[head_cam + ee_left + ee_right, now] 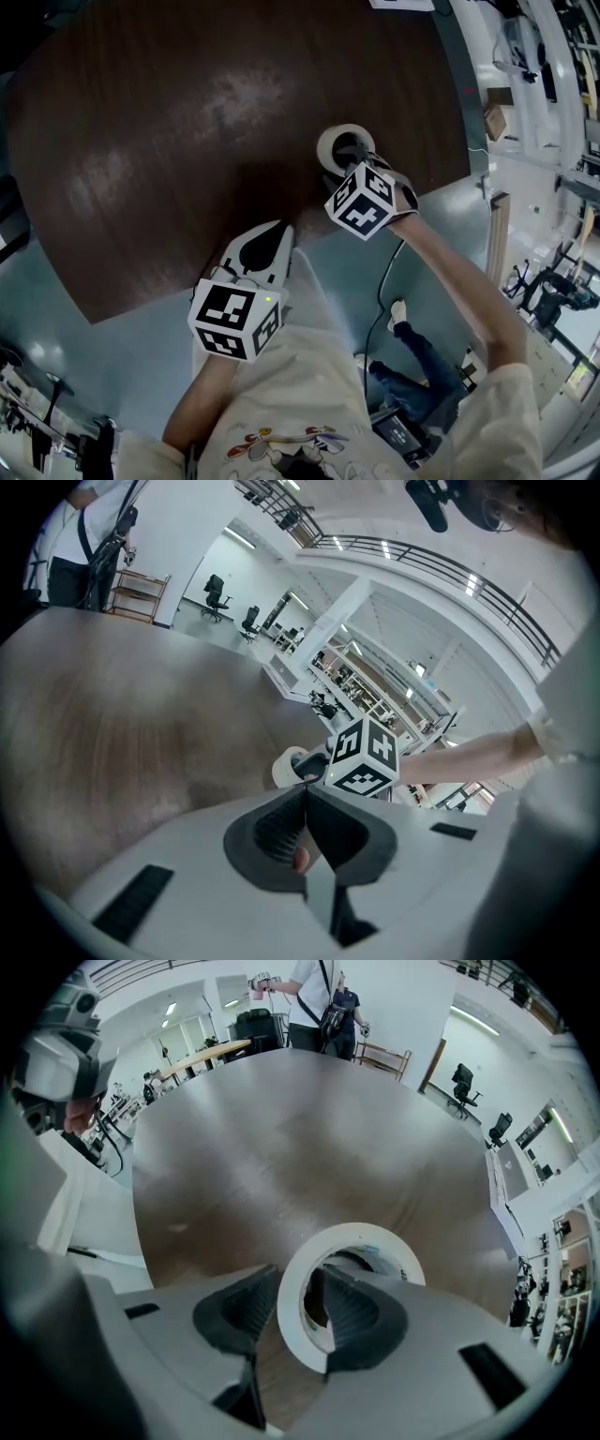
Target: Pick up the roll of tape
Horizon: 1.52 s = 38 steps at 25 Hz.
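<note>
Reaching from the lower right of the head view, the person's bare right forearm (464,286) held the right gripper (351,159) pointed steeply down at the counter (178,122), its marker cube (361,202) facing up. Its fingers (343,1314) stood spread across one wall of the roll of tape (361,1232), one finger inside the hole and the other just outside the roll. Whether either pad pressed on the tape I could not tell. The left gripper (267,236) hung over the counter's near edge, well apart from the roll and tilted gently downward, with its fingers (277,829) pressed together on nothing. The roll of tape (328,142) was a white ring with a wide open core. It lay flat on the counter near the edge on the person's right, directly under the right gripper. From the left gripper view only a slice of it (284,766) showed beside the right gripper's cube (365,757). The counter was a large round top of dark brown wood grain with a dull sheen, bare around the roll. Below it lay a pale grey floor (441,211) with a dark cable (382,302) trailing across it. Farther off, the room was bright and white, with office chairs (464,1082), a railed upper gallery (450,562), and a person (314,997) standing past the counter's far side.
</note>
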Available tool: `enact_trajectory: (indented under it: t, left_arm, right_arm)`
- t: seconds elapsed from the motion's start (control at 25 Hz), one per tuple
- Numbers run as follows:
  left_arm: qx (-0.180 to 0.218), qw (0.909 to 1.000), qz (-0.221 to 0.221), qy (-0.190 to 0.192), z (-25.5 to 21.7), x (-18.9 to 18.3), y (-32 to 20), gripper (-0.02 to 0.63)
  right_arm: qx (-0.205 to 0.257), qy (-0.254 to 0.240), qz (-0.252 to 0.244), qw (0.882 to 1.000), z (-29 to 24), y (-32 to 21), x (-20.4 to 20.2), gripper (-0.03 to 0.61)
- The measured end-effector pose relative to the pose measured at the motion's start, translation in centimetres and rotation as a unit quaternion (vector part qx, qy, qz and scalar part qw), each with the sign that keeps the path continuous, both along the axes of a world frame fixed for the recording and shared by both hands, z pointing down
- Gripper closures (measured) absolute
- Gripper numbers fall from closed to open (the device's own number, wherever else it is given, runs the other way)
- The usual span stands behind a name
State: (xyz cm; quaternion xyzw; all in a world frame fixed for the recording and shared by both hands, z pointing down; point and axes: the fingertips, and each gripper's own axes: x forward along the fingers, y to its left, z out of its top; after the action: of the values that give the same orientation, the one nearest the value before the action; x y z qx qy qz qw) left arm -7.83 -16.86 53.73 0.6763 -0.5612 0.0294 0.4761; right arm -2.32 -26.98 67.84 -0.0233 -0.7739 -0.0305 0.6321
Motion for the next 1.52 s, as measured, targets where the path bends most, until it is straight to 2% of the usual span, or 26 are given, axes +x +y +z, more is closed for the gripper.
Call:
enact_trajectory:
  t: [0.32,0.56,0.92,1.04,1.2,1.52]
  left_arm:
    - [-0.002,1.0000,0.000,0.003,0.5,0.0,0.2,0.607]
    - [-0.004,1.0000,-0.002,0.004,1.3,-0.5,-0.3,0.607]
    - [0.001,1.0000,-0.004,0.000,0.5,-0.6,0.6,0.607]
    - [0.001,1.0000,-0.004,-0.001,0.6,-0.4,0.7,0.607]
    - [0.004,1.0000,-0.004,-0.002,0.5,-0.2,0.7,0.607]
    - [0.010,0.9999,0.004,-0.004,-0.3,0.1,2.1,0.607]
  right_arm:
    - [0.002,0.019,-0.023,1.000,1.0,0.2,0.0,0.446]
    - [-0.018,0.037,-0.014,0.999,2.1,-0.2,-0.1,0.457]
    - [-0.007,0.032,-0.019,0.999,1.6,0.3,0.3,0.473]
    - [-0.002,0.020,-0.012,1.000,1.6,0.2,0.4,0.476]
    - [0.001,-0.016,0.022,1.000,0.9,0.2,0.2,0.480]
    - [0.017,-0.085,0.080,0.993,-1.1,1.5,-1.2,0.482]
